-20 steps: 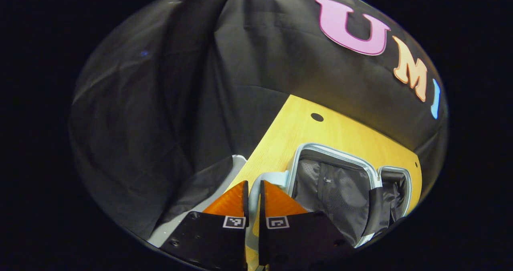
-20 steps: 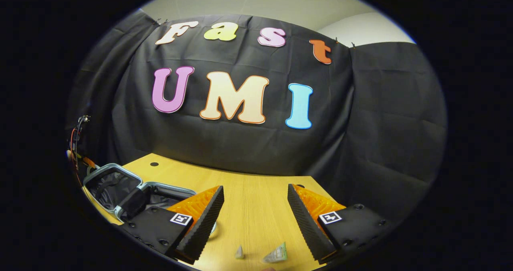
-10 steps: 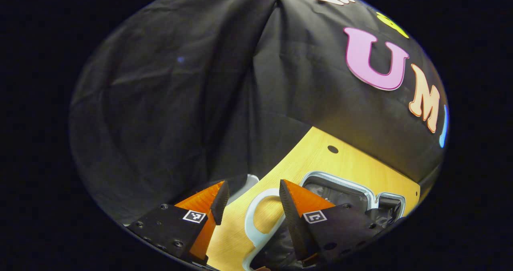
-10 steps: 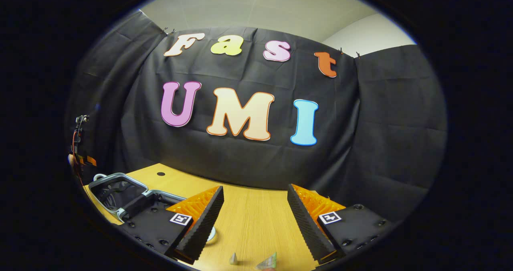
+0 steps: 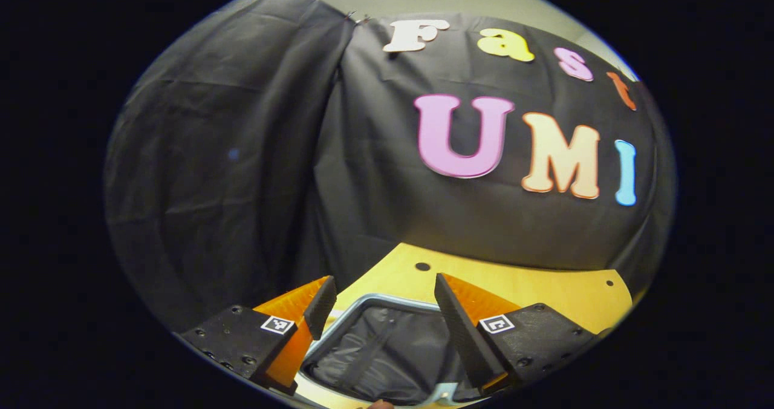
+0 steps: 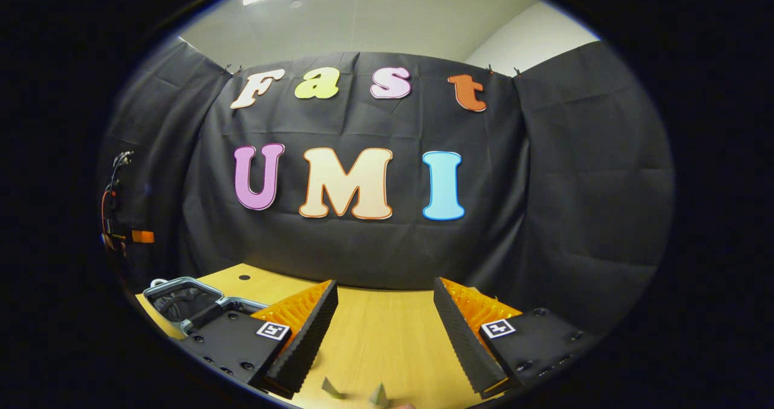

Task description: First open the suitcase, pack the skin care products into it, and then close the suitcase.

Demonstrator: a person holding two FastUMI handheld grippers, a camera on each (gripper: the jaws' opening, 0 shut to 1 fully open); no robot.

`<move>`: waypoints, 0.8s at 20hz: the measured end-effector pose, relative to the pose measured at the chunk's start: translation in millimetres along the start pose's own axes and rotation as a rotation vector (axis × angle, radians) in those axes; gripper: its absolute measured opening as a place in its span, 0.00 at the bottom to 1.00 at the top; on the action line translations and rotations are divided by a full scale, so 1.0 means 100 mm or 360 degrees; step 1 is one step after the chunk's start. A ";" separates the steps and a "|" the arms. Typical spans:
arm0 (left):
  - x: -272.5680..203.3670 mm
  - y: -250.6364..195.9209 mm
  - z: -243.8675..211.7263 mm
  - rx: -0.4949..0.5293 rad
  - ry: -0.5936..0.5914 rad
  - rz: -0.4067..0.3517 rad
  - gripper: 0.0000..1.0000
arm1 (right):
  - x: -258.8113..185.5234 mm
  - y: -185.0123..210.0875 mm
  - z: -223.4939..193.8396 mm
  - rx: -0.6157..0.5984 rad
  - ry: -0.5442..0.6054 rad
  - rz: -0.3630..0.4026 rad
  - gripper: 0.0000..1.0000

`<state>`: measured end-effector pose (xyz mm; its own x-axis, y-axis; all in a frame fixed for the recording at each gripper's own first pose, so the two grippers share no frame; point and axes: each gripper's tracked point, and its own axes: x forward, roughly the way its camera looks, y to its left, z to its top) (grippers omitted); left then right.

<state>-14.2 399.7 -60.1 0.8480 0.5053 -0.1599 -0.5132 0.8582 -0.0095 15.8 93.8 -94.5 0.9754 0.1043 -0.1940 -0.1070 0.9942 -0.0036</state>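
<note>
The suitcase (image 5: pixel 387 351) lies open on the wooden table (image 5: pixel 544 291); its dark lining and pale rim show below my left gripper (image 5: pixel 381 306). That gripper is open, with nothing between its fingers, and hovers over the near half of the case. In the right gripper view the suitcase (image 6: pixel 181 297) sits at the far left of the table. My right gripper (image 6: pixel 384 312) is open over bare wood. Two small pointed packet tips (image 6: pixel 331 388) peek in at the bottom edge, just below its fingers.
The table (image 6: pixel 375 336) runs back to the black cloth wall, with a small round hole (image 5: pixel 422 267) near its far edge. A bundle of cables (image 6: pixel 115 215) hangs at the far left in the right gripper view.
My left gripper was shut on the suitcase's pale handle, opened, let it go, and swung round over the open case. The right gripper tilted upward slightly; the packets slid lower in its view.
</note>
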 end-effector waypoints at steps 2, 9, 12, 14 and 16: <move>-0.17 -0.36 0.11 0.0076 -0.0084 -0.0038 0.94 | -0.05 -0.10 0.02 0.0020 -0.0051 0.0025 0.99; -0.91 -1.66 0.13 0.0063 -0.0213 -0.0331 0.95 | -0.16 -0.45 -0.24 0.0179 -0.0040 -0.0016 0.99; -1.17 -2.18 -0.01 0.0050 -0.0222 -0.0488 0.95 | -0.22 -0.55 -0.29 0.0178 -0.0036 -0.0025 0.99; -1.32 -2.49 -0.24 0.0043 -0.0153 -0.0605 0.94 | -0.23 -0.59 -0.32 0.0193 -0.0005 -0.0030 0.98; -1.45 -2.76 -0.39 0.0067 -0.0129 -0.0704 0.95 | -0.25 -0.63 -0.30 0.0197 0.0006 -0.0027 0.98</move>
<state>-0.9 85.5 -73.1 0.9931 0.0931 -0.0719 -0.0947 0.9953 -0.0191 -7.3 28.1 -119.1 0.9761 0.0878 -0.1986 -0.0659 0.9913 0.1142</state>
